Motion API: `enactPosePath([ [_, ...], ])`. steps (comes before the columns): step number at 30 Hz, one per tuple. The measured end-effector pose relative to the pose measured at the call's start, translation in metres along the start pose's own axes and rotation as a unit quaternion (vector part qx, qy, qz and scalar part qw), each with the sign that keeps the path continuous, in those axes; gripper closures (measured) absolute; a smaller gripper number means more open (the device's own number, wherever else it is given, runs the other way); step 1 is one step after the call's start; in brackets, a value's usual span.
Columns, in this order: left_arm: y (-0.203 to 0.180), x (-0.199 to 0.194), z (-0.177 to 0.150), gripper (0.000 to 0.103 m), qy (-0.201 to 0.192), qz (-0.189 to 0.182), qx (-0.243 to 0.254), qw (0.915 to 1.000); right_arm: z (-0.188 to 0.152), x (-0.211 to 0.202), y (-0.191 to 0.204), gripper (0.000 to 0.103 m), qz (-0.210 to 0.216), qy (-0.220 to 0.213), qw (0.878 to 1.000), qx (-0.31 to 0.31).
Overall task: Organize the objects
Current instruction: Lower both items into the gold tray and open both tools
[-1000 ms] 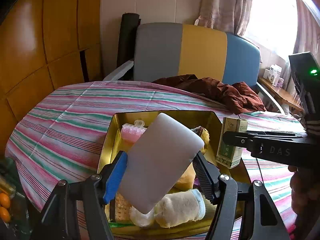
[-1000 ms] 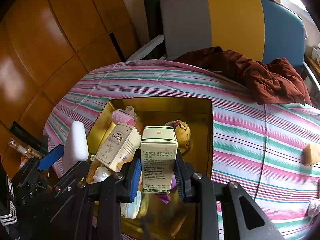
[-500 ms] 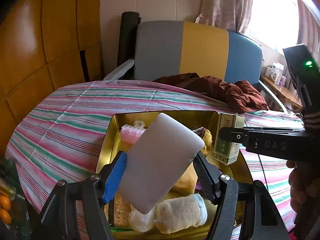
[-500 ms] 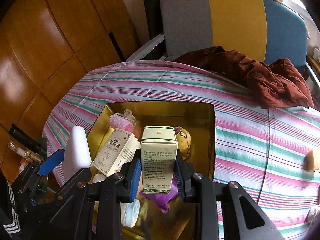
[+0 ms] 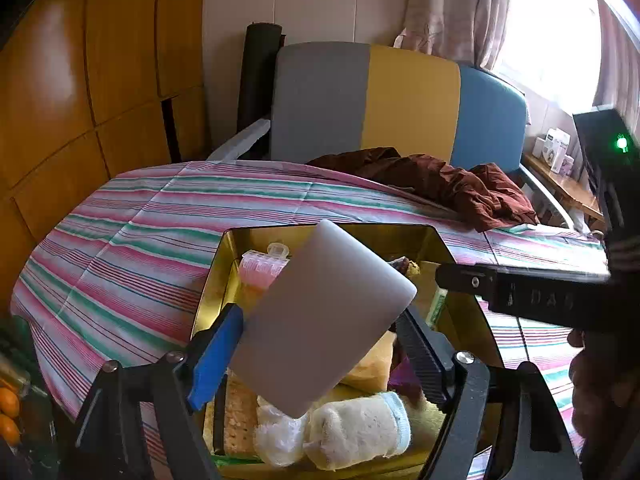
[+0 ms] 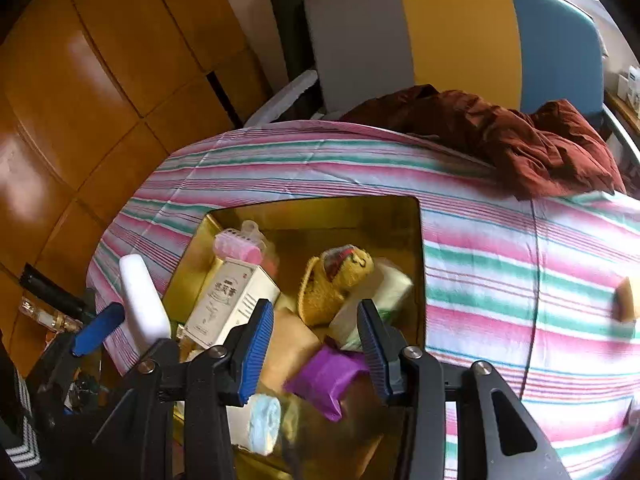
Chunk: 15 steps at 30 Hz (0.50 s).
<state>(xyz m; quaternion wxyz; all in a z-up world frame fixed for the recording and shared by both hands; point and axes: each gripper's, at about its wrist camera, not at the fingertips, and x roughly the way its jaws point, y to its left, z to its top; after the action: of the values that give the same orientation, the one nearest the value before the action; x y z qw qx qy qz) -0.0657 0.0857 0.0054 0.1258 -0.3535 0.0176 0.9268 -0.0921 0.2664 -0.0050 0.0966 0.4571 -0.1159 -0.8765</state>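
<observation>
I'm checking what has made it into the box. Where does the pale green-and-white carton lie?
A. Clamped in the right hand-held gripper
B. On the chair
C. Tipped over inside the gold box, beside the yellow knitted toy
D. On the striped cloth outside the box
C: the carton lies tilted in the gold box against the yellow knitted toy, clear of the right hand-held gripper, whose jaws are opening.

The gold box (image 6: 416,280) was crowded: a white carton (image 6: 232,304), yellow plush (image 6: 340,280), purple packet (image 6: 324,376) and rolled towel (image 5: 360,432) left little bare floor. The striped desk (image 6: 500,272) beside it lay mostly open, apart from a brown garment (image 6: 540,148) at its far edge and a small block (image 6: 628,300).
</observation>
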Motion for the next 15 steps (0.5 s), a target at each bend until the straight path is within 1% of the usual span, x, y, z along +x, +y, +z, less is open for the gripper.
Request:
enactPosePath([
  [2, -0.001, -0.003, -0.001, 0.020, -0.003, -0.001, 0.002, 1.0000, -0.004, -0.002, -0.002, 0.058, -0.006, -0.002, 1.000, 0.002],
  [11, -0.003, -0.011, -0.005, 0.020, -0.008, -0.006, 0.007, 0.9999, -0.023, -0.012, -0.005, 0.056, -0.026, -0.009, 1.000, 0.005],
  [15, -0.005, -0.015, -0.007, 0.020, -0.012, -0.008, 0.012, 0.9998, -0.030, -0.019, -0.003, 0.055, -0.042, -0.017, 0.999, -0.002],
])
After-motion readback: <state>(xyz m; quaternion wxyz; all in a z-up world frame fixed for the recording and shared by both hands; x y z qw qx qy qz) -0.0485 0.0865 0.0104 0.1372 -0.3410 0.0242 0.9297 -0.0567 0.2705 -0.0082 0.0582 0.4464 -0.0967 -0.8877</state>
